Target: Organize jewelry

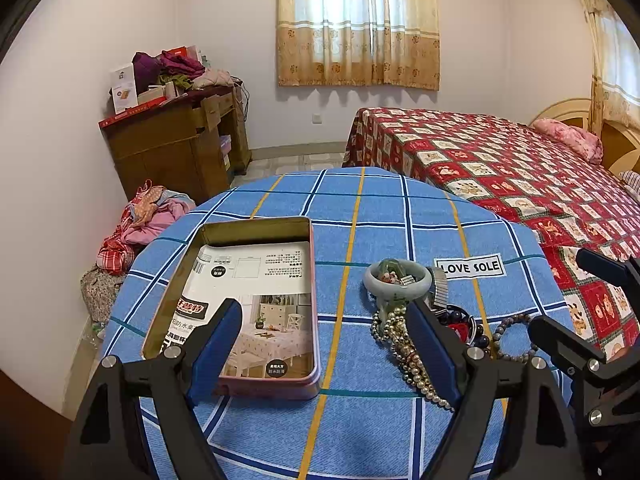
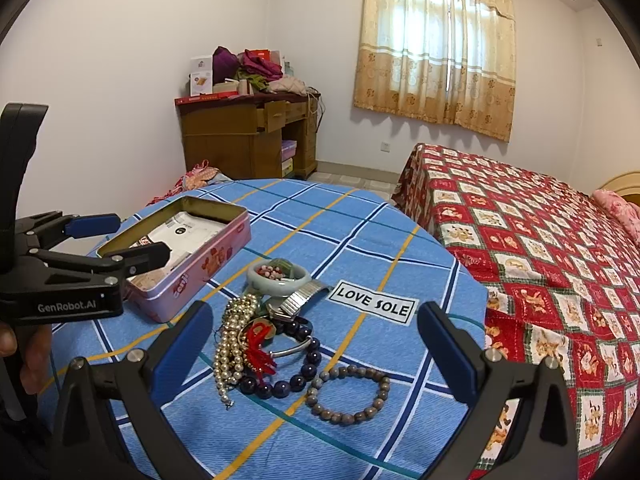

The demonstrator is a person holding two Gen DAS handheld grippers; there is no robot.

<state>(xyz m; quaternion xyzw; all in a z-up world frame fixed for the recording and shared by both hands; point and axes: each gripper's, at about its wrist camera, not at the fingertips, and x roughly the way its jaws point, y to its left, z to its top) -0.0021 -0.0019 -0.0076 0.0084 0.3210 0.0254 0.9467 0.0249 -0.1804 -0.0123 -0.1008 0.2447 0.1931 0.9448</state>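
Checked woven tablecloth point(image 2: 360, 216), rectangular tin point(image 2: 192, 256), beaded jewelry point(image 2: 264, 344)

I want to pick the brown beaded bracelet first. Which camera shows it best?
The right wrist view: the brown beaded bracelet lies whole and unblocked on the blue checked tablecloth, between the open right gripper's fingers. The left wrist view shows only part of it, cut off behind gripper parts.
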